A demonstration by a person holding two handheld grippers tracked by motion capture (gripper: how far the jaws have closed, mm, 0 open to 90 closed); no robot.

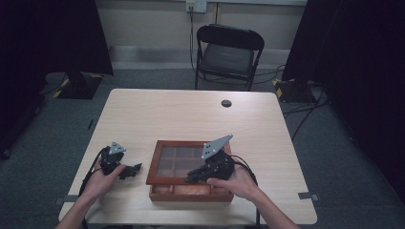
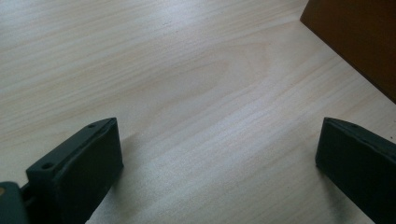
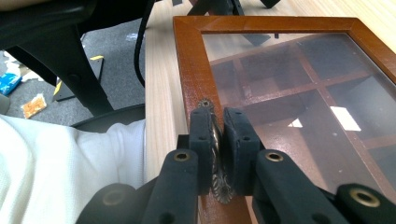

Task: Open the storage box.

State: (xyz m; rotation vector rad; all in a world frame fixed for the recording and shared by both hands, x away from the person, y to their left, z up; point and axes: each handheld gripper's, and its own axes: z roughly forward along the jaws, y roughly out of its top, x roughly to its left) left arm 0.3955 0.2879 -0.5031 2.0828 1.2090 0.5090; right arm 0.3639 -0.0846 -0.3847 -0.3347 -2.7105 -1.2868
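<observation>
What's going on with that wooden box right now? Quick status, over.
Right hand-held gripper shut on the lid's metal latch. Left hand-held gripper open, on bare table beside the wooden box. Lid slightly raised. Nothing in the way.

Your right gripper: jaws pinched on small brass latch at front edge of wooden box lid. Glass pane shows compartments beneath. White sleeve at left.

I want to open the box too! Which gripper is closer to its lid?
The right. The right gripper is shut on the metal latch at the lid's front edge. The left gripper rests open on the table, apart from the box's left side.
</observation>
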